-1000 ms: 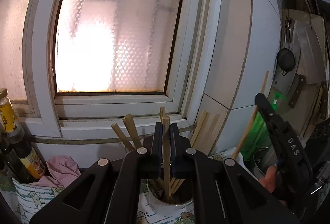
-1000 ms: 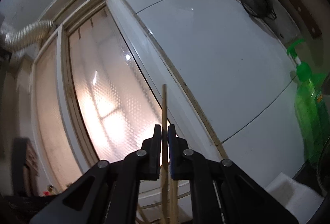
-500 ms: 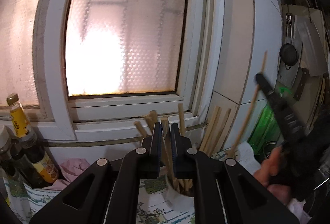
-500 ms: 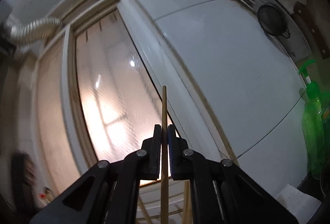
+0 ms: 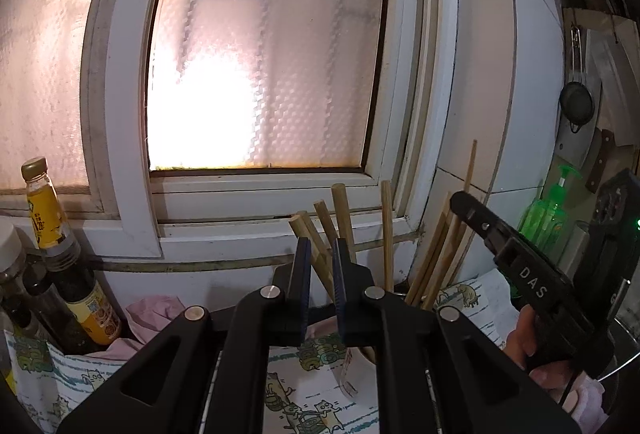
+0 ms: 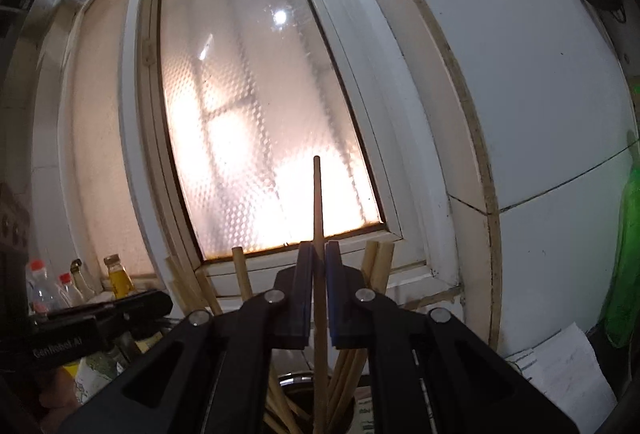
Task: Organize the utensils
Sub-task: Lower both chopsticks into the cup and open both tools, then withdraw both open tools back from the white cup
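Landmark: the metal cup that holds the chopsticks, standing on the bench under the frosted window.
My right hand-held gripper: clamped on 1 chopstick, which stands upright right above the cup, its lower end down among the other sticks.
My left hand-held gripper: pads almost together, nothing between them; it is in front of the cup, a little left.
Sauce bottles: far left of the cup.
Green soap bottle: right of the cup.
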A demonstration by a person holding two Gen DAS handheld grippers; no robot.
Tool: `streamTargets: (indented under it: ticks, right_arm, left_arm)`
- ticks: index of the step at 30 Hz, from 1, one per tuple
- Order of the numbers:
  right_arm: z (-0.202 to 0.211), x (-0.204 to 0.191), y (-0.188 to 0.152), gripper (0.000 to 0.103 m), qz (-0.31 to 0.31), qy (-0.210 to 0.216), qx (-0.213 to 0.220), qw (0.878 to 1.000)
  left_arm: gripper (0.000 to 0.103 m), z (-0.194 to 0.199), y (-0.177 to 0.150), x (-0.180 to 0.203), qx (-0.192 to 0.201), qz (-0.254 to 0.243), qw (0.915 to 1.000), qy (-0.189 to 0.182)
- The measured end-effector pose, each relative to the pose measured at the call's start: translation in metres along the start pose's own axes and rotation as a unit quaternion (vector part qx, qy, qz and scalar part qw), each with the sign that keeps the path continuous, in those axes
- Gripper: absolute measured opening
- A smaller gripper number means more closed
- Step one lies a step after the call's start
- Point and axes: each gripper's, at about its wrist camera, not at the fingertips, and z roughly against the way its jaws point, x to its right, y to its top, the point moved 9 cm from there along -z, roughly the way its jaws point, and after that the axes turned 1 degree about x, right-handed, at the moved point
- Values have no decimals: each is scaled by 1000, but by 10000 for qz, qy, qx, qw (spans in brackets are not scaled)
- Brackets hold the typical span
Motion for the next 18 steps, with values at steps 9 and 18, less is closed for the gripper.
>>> streamTargets:
  ticks: [9, 18]
  right_arm:
    - [-12, -4, -19, 22, -104, 316, -1146, 9929]
    - [42, -9, 18, 103, 151, 34, 50, 9999]
  left_arm:
    - [59, 26, 5, -9, 436, -141, 9983, 371]
    - [103, 81, -4, -43, 985, -215, 9881, 1162]
